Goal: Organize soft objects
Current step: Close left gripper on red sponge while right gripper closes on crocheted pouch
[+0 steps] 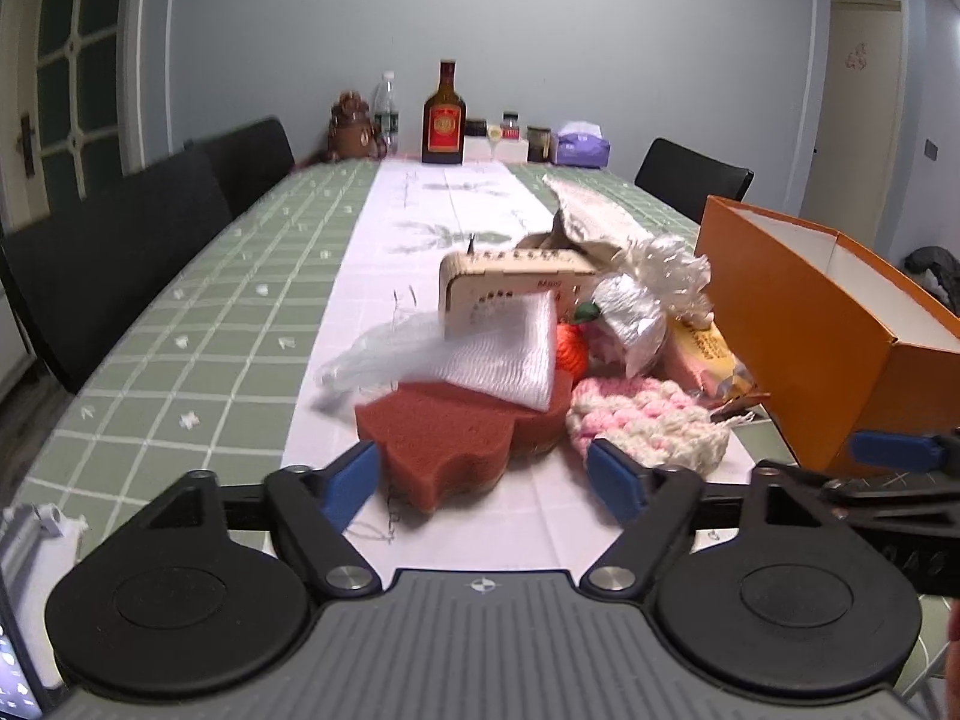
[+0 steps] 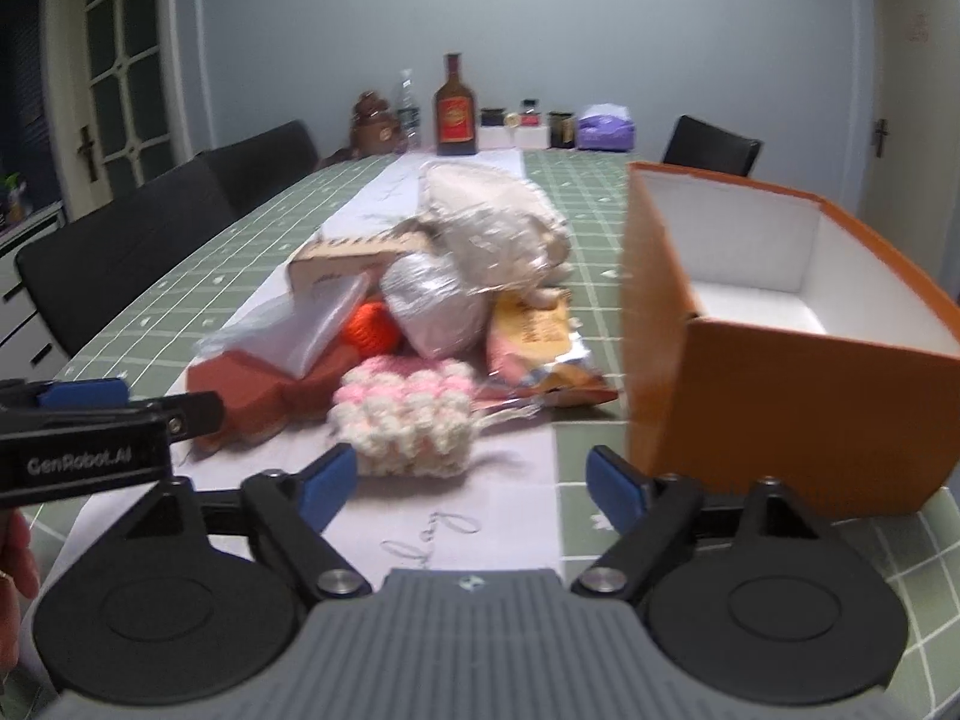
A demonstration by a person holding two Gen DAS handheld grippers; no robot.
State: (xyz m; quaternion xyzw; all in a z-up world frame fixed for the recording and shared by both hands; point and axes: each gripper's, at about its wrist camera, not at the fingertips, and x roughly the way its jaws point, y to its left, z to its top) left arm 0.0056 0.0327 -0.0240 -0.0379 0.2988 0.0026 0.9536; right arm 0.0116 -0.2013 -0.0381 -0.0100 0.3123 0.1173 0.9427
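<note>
Nothing sorted yet by the look of it: pile is all on the table (image 1: 180, 324), box is bare inside as far as I can see. I'd call this the approach for the first pick.

L to R. My left gripper (image 1: 483, 477) is wide apart, nothing in it. The red-brown sponge (image 1: 444, 438) sits right ahead, its near corner poking between the blue pads (image 1: 348, 480) w/o either pad pressing it. On top of the sponge lies a white folded cloth (image 1: 510, 360), w/ a clear plastic bag (image 1: 372, 354) trailing off to the left. Behind those: a wooden box-like thing (image 1: 510, 282), an orange knit bit (image 1: 570, 348), a foil-wrapped lump (image 1: 630, 318).

Next over, the pink-and-white crochet piece (image 2: 408, 420). My right gripper (image 2: 474, 480) is also wide apart and empty; the crochet sits just in front of its left pad, off-centre, not between the pads. Behind it a yellow snack packet (image 2: 540, 348) and a cream stuffed thing in cellophane (image 2: 492, 222).

Far right: the orange box (image 2: 780, 372), open top, white inside, just beside the pile.

Next move, as I judge it: left goes fwd and down a bit so the sponge is properly between the pads, then squeeze; cloth on top may slide off. Right needs to shift left to centre on the crochet before closing. Both are squashy, so a deep bite, not a tip pinch. Then over the box wall and drop.
</note>
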